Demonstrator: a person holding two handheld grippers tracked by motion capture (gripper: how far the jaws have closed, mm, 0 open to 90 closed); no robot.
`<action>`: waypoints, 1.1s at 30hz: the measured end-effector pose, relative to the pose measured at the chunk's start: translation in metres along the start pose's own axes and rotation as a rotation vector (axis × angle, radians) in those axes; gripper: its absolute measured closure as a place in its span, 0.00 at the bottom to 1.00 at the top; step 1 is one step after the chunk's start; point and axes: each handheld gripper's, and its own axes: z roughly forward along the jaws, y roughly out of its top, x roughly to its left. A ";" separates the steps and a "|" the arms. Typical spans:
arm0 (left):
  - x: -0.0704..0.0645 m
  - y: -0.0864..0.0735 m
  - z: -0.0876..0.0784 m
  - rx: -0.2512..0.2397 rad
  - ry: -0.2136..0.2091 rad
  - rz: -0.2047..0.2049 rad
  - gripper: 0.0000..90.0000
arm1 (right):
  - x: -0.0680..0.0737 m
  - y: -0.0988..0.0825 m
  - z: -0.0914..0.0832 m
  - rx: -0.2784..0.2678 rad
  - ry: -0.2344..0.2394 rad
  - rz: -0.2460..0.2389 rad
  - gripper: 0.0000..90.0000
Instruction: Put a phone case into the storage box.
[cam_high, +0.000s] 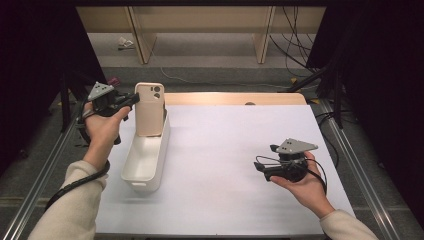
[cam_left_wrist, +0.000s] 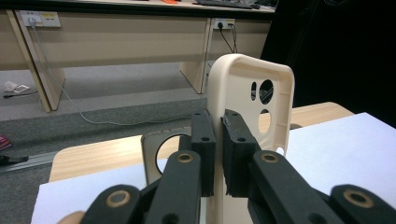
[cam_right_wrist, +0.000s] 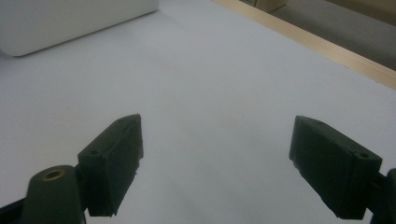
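Left gripper view first: my left gripper (cam_left_wrist: 218, 154) has its two black jaws clamped on the side wall of a beige phone case (cam_left_wrist: 252, 107), one pad on the outer face and the other on the inner face, with the thin edge pinched tight between them. That case stands upright, its camera cutouts near the top, and behind it I can see the pale wooden strip at the table's far edge and a floor with cables beyond. From the high view, my left gripper (cam_high: 131, 100) reaches in from the left and holds the phone case (cam_high: 149, 107) by its left edge, the case upright with its lower end down inside the far end of a white bin (cam_high: 146, 159). This bin is long and narrow and sits on the left part of the white table (cam_high: 225, 150), running from near me toward the far edge. My left hand (cam_high: 102, 127) wraps the gripper body just left of the bin. Well apart, on the right part of the table, my right hand (cam_high: 305, 185) cradles the right gripper (cam_high: 259, 167), which points left. Its jaws (cam_right_wrist: 217, 163) stand wide apart with nothing between them, only bare white table under them, and a rounded corner of the white bin (cam_right_wrist: 74, 23) shows at the upper left of that view.
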 end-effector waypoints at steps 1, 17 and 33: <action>0.001 0.000 0.001 0.000 0.001 0.001 0.94 | 0.000 0.000 0.000 0.000 0.000 0.000 0.20; 0.012 -0.005 0.016 0.012 0.019 -0.010 0.93 | 0.000 0.000 0.000 -0.002 0.002 0.003 0.20; 0.019 -0.008 0.030 0.022 0.035 -0.030 0.93 | 0.000 0.000 0.001 -0.003 0.007 0.005 0.20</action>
